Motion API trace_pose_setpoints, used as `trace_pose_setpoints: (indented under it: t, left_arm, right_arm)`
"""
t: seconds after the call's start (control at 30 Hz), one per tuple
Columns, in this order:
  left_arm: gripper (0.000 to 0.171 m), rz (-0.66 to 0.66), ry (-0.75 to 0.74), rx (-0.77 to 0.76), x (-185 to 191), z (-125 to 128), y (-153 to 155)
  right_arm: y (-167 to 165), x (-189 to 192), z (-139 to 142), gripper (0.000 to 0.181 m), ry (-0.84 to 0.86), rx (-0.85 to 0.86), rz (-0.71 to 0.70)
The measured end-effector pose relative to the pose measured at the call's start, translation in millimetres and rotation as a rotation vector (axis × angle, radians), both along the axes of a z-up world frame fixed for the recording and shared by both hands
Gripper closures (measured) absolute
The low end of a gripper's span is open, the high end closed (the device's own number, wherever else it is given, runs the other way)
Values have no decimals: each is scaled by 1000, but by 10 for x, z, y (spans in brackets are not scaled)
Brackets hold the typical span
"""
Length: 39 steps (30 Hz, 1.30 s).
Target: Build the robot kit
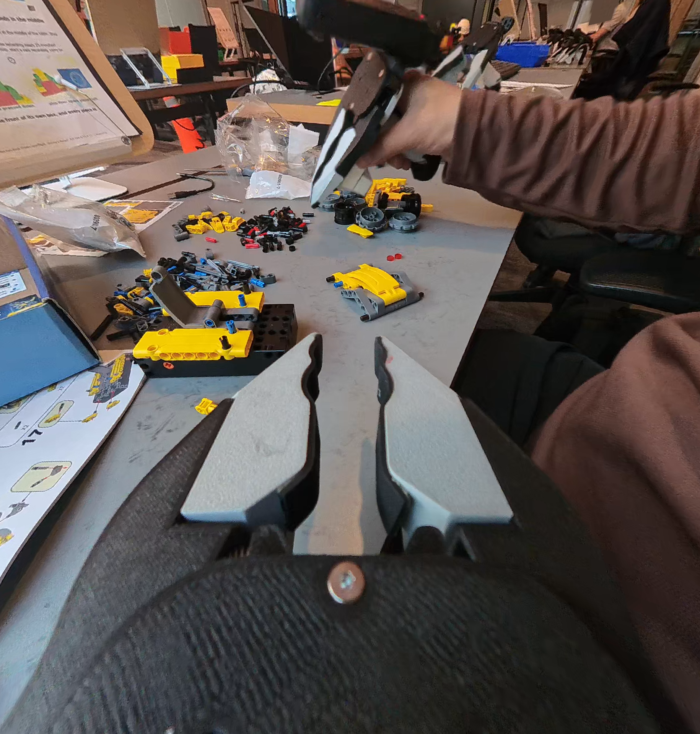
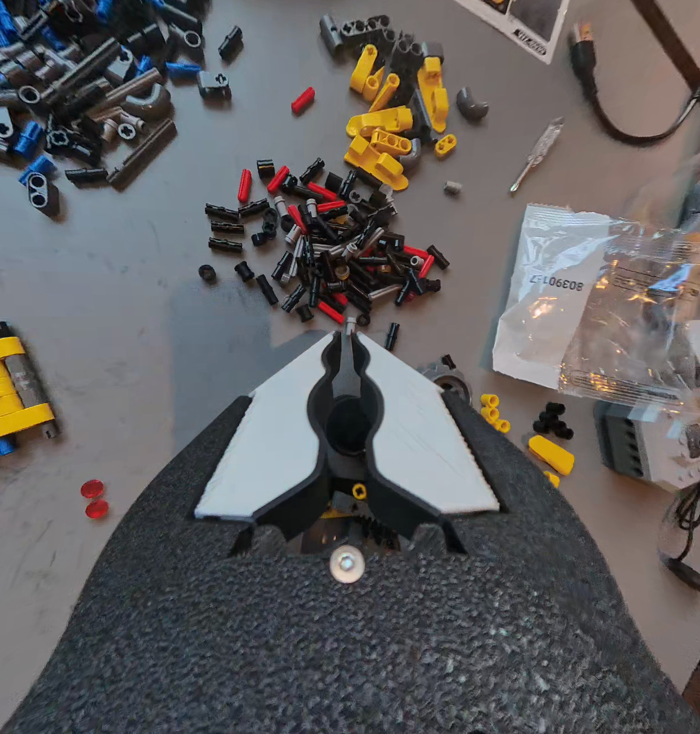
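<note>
Fingers of the left gripper [image 1: 348, 345] stand parted with a clear gap between them and nothing in it, held low over the grey worktop [image 1: 440, 254] near its front edge. Fingers of the right gripper [image 2: 346, 337] are drawn nearly together at their tips, pinching a small light grey pin [image 2: 350, 323] that pokes out past them; in the left wrist view a hand [image 1: 416, 123] holds this gripper tilted down over the far part of the worktop, above a cluster of grey wheels and yellow parts [image 1: 380, 210].

Largest of the things is the open instruction booklet [image 1: 42, 445], lying at the left beside a blue box [image 1: 30, 349]. Just ahead and to the left of the left gripper sits a black and yellow brick assembly [image 1: 213, 341] with a grey angled panel on top. Farther ahead and to the right lies a smaller yellow and grey curved subassembly [image 1: 374, 290]. Crumpled clear plastic bags [image 2: 602, 310] lie to the right of the right gripper. A heap of black, red and grey pins [image 2: 340, 250] is spread just beyond the right gripper's tips, with a group of yellow connectors [image 2: 392, 119] past it and a pile of dark grey, black and blue pieces [image 2: 74, 91] to the far left. Two red round studs [image 2: 94, 498] lie apart at the left.
</note>
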<state>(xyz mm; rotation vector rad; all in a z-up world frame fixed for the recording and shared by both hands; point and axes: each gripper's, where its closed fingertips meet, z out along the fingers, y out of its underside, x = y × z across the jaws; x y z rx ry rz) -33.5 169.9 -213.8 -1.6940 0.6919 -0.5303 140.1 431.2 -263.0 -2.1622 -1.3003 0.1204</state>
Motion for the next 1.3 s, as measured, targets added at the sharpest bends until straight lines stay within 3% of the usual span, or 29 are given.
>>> trace_pose_setpoints:
  t: [0.3, 0.8, 0.87, 0.93, 0.97, 1.07, 1.3]
  left_arm:
    - [149, -4, -33, 19, -30, 38, -28]
    - [150, -1, -51, 20, -66, 49, -39]
    - [150, -2, -47, 15, -63, 41, -36]
    - [150, -2, -45, 12, -61, 36, -34]
    - [150, -2, -43, 10, -59, 33, -31]
    - [150, -3, -38, 5, -54, 22, -28]
    - [151, -3, -35, 5, -53, 20, -29]
  right_arm:
    - [129, -54, -200, 181, -62, -62, 9]
    - [12, -72, -37, 181, 119, -222, -3]
    - [34, -41, -43, 181, 101, -204, -7]
    - [90, 20, -92, 160, 36, -171, -12]
    - [100, 41, -126, 159, 2, -170, -8]
    - [102, 27, -191, 179, -48, -162, 33]
    - [106, -19, -181, 175, -83, -157, 76]
